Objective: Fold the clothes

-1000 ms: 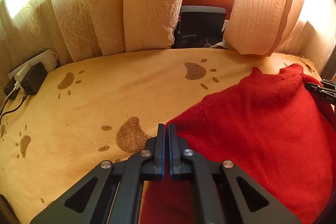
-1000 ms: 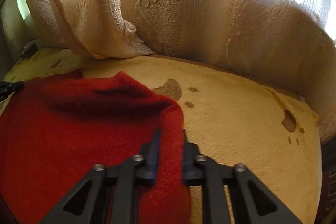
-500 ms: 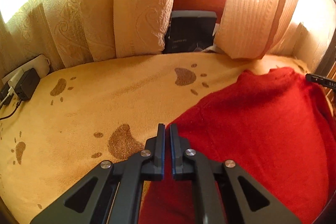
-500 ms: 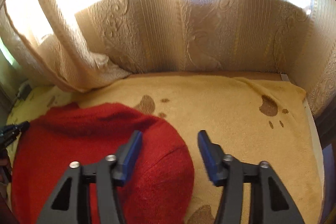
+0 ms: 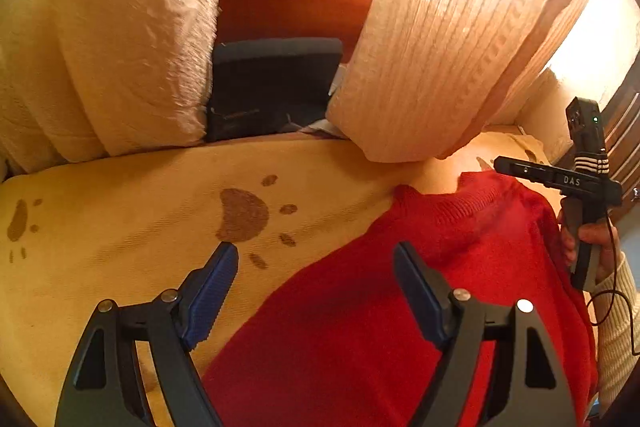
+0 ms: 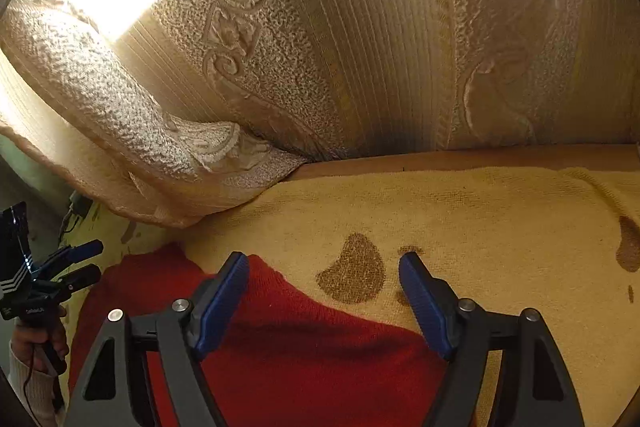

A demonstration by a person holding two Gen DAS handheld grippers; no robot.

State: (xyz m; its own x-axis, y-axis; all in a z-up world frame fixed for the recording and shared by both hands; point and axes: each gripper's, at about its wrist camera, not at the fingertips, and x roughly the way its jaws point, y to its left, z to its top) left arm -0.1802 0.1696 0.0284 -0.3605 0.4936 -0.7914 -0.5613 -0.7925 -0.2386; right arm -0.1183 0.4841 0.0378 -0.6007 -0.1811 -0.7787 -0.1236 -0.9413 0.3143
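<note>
The red sweater (image 5: 420,307) lies flat on a yellow blanket (image 5: 120,227) printed with brown paw marks (image 5: 242,215). In the left wrist view it fills the sector from 3 o'clock to 6 o'clock; in the right wrist view it occupies the 6 to 8 o'clock sector.

The left gripper (image 5: 316,263) has just been opening. Its jaws now stand spread wide above the sweater's edge, the blue pads clear of the fabric, with nothing pinched between them.

The right gripper (image 6: 324,271) has also just been opening. Its jaws are spread, one finger over the red knit, the other over the bare blanket beside a paw mark (image 6: 352,269). The pads do not press on the cloth.

Cream patterned curtains (image 6: 360,47) hang at 12 o'clock behind the blanket. A dark box (image 5: 272,87) stands at 12 o'clock between two curtain folds in the left wrist view. A hand (image 5: 592,239) grips the right gripper's handle at 3 o'clock there.
</note>
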